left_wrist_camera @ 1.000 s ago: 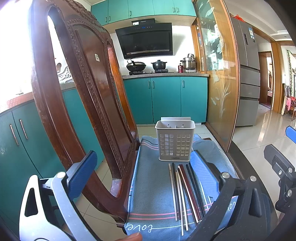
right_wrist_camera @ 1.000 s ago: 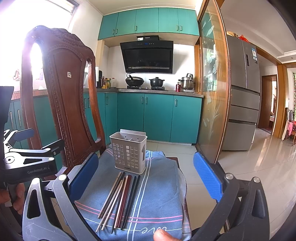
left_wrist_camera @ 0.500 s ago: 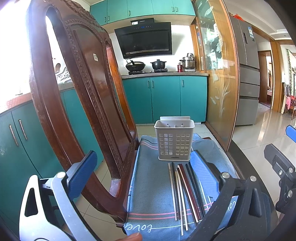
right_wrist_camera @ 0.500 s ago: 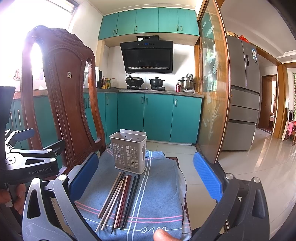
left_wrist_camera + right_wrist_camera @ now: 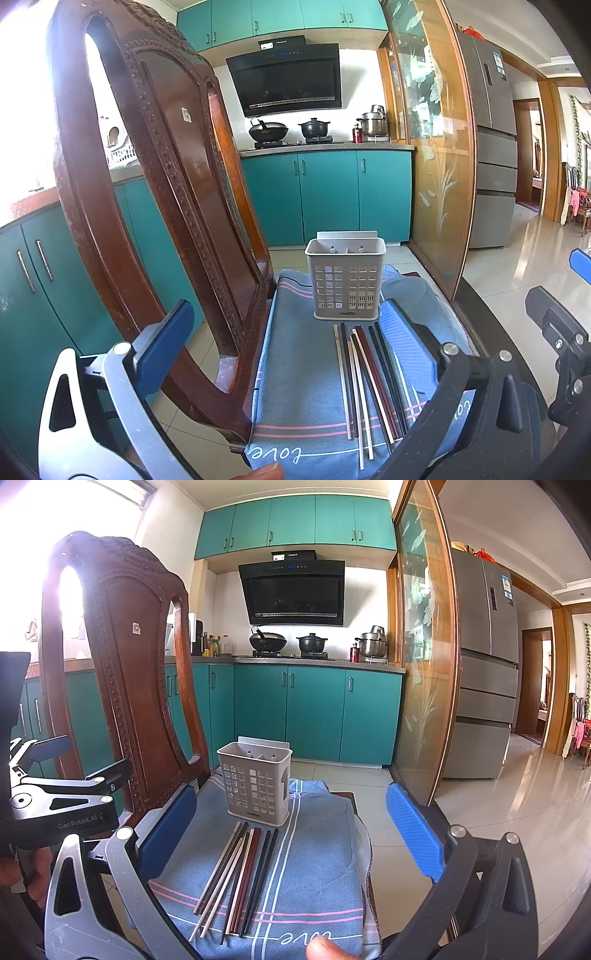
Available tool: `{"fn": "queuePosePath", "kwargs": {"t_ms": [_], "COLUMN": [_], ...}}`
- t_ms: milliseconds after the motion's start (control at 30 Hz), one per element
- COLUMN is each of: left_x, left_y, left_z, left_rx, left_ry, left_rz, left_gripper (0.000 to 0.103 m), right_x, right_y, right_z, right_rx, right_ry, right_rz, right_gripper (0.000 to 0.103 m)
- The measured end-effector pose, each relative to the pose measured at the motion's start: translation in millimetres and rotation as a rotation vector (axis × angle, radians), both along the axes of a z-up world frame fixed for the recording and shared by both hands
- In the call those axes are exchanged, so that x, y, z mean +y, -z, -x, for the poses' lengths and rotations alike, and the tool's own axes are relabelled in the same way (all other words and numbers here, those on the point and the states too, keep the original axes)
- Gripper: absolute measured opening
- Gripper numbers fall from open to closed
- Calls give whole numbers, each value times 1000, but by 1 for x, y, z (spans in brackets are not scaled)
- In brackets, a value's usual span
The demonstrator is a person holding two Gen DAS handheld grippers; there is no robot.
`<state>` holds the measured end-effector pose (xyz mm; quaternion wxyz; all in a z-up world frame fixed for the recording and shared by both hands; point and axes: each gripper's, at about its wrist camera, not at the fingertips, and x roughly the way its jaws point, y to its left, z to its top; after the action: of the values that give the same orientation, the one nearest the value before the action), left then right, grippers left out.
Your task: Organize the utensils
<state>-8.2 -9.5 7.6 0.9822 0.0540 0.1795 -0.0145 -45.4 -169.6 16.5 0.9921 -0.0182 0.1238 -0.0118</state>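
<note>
Several chopsticks (image 5: 369, 380) (image 5: 236, 875) in white, black and dark red lie side by side on a blue cloth (image 5: 303, 369) (image 5: 314, 867) over a chair seat. Behind them stands an empty grey perforated utensil holder (image 5: 346, 283) (image 5: 255, 783). My left gripper (image 5: 288, 350) is open, hovering above the near end of the cloth, nothing between its blue pads (image 5: 166, 343). My right gripper (image 5: 291, 830) is open too, framing the chopsticks from above. The left gripper's body (image 5: 55, 797) shows at the left of the right wrist view.
A carved wooden chair back (image 5: 155, 184) (image 5: 122, 672) rises close on the left of the cloth. Teal kitchen cabinets (image 5: 332, 195), a stove with pots (image 5: 288, 642), a glass sliding door (image 5: 424, 664) and a fridge (image 5: 484, 664) stand behind. Tiled floor lies to the right.
Almost nothing differs: both grippers stay open and hover in place, with only a slight shift of the left wrist view. The chopsticks and holder have not moved.
</note>
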Motion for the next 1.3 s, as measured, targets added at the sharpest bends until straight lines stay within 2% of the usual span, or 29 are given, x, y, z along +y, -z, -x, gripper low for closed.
{"fn": "queuePosePath", "kwargs": {"t_ms": [1000, 1133, 1300], "left_x": [-2, -5, -13], "left_y": [3, 12, 35], "left_z": [-4, -17, -39], "left_rx": [8, 37, 113], "left_ry": [9, 10, 75], "left_rz": [-1, -18, -23], "left_gripper": [100, 100, 100], "right_x": [-2, -4, -8], "right_y": [2, 8, 36], "right_z": [-1, -13, -50], "right_rx": [8, 46, 177], "right_ry": [-3, 31, 54], "right_rz": [1, 33, 106], "right_gripper": [100, 100, 100]}}
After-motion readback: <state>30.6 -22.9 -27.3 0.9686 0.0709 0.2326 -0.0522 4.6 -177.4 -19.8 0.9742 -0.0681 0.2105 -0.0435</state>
